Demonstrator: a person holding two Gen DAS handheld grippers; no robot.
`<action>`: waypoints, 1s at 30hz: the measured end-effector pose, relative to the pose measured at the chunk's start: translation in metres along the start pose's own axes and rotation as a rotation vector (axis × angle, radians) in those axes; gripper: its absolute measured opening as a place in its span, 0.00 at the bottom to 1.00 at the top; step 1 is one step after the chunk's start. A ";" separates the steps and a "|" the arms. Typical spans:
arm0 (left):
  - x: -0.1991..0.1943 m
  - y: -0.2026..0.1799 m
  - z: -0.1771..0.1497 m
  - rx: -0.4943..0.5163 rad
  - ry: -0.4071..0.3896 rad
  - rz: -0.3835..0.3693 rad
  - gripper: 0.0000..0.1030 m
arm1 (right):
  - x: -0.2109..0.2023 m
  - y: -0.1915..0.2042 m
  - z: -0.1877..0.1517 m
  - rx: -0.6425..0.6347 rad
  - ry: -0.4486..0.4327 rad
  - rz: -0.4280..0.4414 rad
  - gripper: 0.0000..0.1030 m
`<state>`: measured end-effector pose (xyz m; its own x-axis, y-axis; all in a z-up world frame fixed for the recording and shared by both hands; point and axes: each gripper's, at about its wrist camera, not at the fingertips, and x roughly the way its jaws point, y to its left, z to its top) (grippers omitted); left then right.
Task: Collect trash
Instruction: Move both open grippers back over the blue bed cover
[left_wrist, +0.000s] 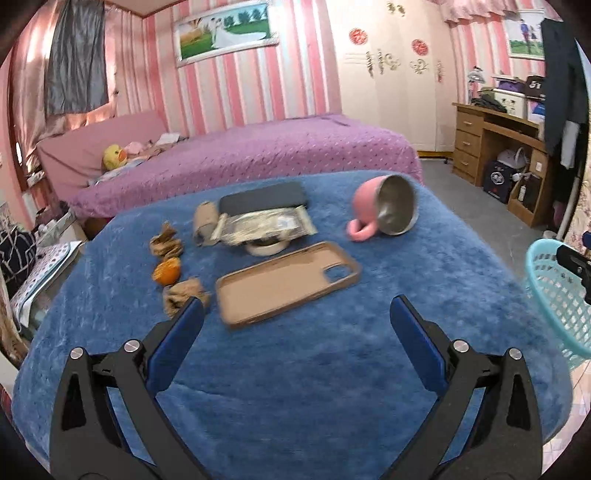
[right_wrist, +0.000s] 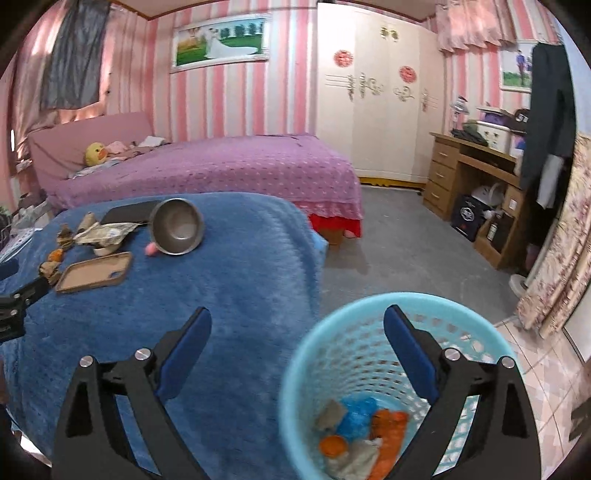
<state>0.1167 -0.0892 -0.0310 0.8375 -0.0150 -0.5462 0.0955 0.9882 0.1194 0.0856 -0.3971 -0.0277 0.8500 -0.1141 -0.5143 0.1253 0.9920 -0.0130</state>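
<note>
On the blue-covered table (left_wrist: 295, 369) lie crumpled brown paper scraps (left_wrist: 183, 295), a piece of orange peel (left_wrist: 168, 271), a brown paper roll (left_wrist: 205, 223) and a silvery wrapper (left_wrist: 264, 223). My left gripper (left_wrist: 297, 312) is open and empty above the table's near side, its left fingertip beside the nearest scrap. My right gripper (right_wrist: 297, 325) is open and empty over the light-blue mesh bin (right_wrist: 325, 354), which holds orange, blue and grey trash (right_wrist: 358, 421). The same table trash shows in the right wrist view (right_wrist: 99, 230).
A tan phone case (left_wrist: 288, 282), a tipped pink mug (left_wrist: 384, 210), a dark flat case (left_wrist: 264, 197) and a small white dish (left_wrist: 264, 247) also lie on the table. The bin (left_wrist: 557, 295) stands off the table's right edge. A purple bed (left_wrist: 258, 151) lies behind, a wooden desk (left_wrist: 498, 144) at right.
</note>
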 end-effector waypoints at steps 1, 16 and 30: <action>0.002 0.008 -0.001 0.000 0.003 0.012 0.95 | 0.001 0.008 0.000 -0.010 0.000 0.003 0.90; 0.019 0.107 -0.001 -0.068 0.015 0.119 0.95 | 0.030 0.108 0.010 -0.072 0.039 0.104 0.90; 0.047 0.162 -0.005 -0.191 0.086 0.133 0.95 | 0.064 0.148 0.035 -0.100 0.070 0.126 0.90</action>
<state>0.1693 0.0710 -0.0414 0.7860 0.1217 -0.6061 -0.1225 0.9917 0.0403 0.1763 -0.2596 -0.0322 0.8174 0.0119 -0.5760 -0.0342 0.9990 -0.0279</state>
